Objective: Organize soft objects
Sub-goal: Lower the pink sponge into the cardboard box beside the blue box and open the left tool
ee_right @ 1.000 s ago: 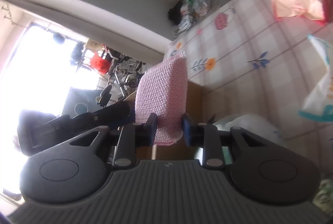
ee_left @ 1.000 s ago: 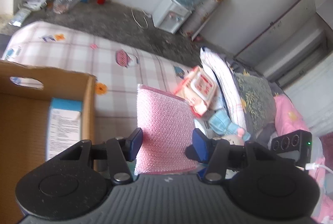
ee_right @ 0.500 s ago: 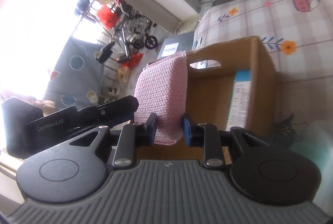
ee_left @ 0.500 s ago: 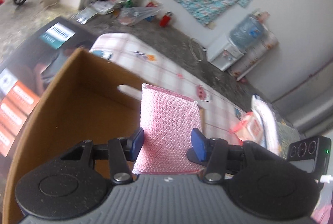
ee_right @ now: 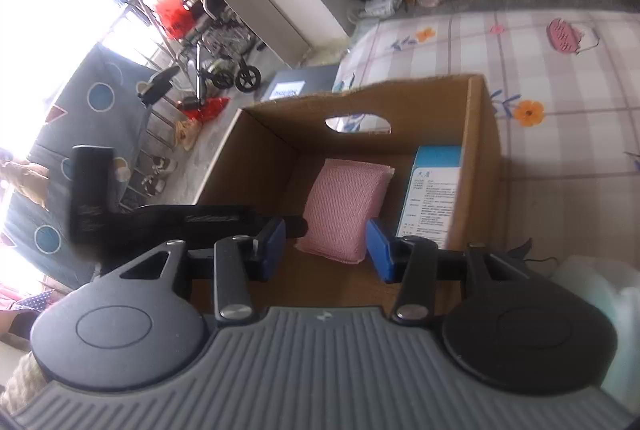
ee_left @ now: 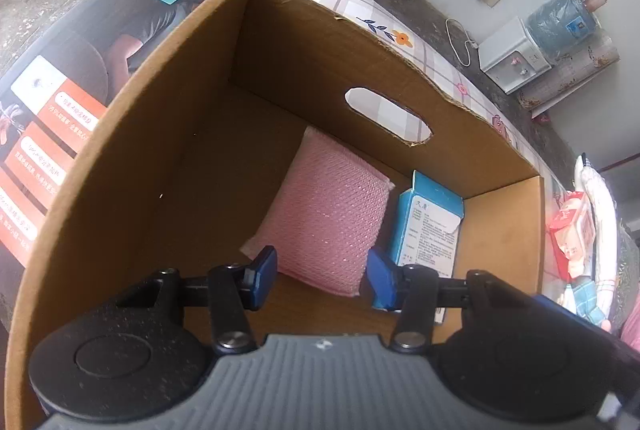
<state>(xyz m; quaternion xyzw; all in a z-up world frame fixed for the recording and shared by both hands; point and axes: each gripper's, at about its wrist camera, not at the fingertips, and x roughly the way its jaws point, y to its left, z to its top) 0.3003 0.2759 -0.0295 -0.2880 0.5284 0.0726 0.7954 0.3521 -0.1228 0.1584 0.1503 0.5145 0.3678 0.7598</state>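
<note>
A pink knitted pad (ee_left: 326,218) lies on the floor of the open cardboard box (ee_left: 168,118), beside a blue-and-white carton (ee_left: 430,226). My left gripper (ee_left: 322,276) is open above the box, its blue pads apart on either side of the pad and clear of it. My right gripper (ee_right: 326,244) is also open over the box, and the pink pad (ee_right: 344,210) lies below and beyond it. The left gripper's black body (ee_right: 160,218) shows at the left of the right wrist view.
The box (ee_right: 480,134) stands on a checked bedsheet (ee_right: 560,78). A dark Philips box (ee_left: 100,42) lies beside it. Wet-wipe packs (ee_left: 572,234) and a folded cloth (ee_left: 600,214) lie on the bed at right. A water dispenser (ee_left: 516,58) and floor clutter sit beyond.
Both grippers carried the pink pad over the box, then opened. The pad has dropped to the box floor next to the blue carton.
</note>
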